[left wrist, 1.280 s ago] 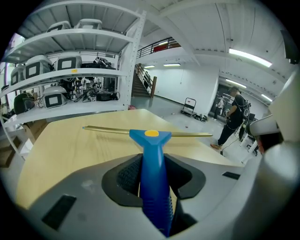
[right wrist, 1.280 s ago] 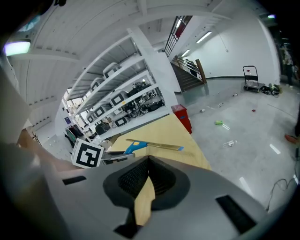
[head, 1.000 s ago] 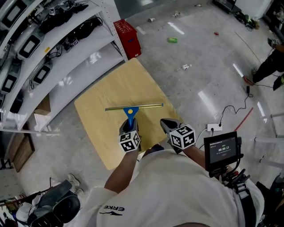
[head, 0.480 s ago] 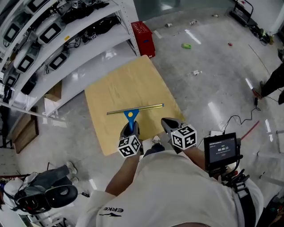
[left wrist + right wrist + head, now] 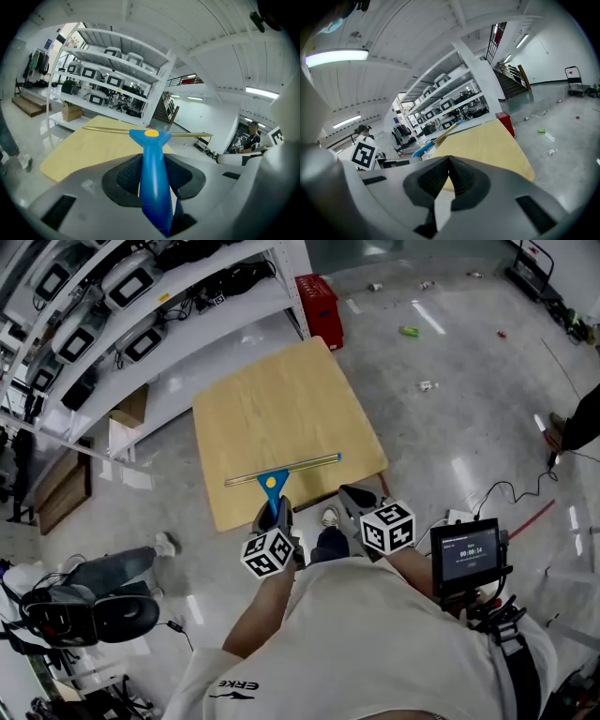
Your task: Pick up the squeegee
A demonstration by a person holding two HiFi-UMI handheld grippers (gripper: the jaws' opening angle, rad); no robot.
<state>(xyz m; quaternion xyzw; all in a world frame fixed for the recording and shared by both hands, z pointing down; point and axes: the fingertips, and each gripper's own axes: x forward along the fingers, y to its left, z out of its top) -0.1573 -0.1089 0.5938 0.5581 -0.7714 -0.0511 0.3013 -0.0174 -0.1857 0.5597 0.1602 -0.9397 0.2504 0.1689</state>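
**Squeegee held by its handle above the bench's near edge**

The left hand-held gripper [image 5: 273, 514] clamps the blue handle of the squeegee [image 5: 281, 472], which leaves the long blade free. The blade appears raised just over the bench [image 5: 272, 399], near its front edge. The right hand-held gripper [image 5: 352, 500], jaws together on nothing, hangs just beside it. White shelving [image 5: 141, 324] crowds the bench's left side, while bare floor [image 5: 450, 381] to the right and on the near side leaves room to draw back
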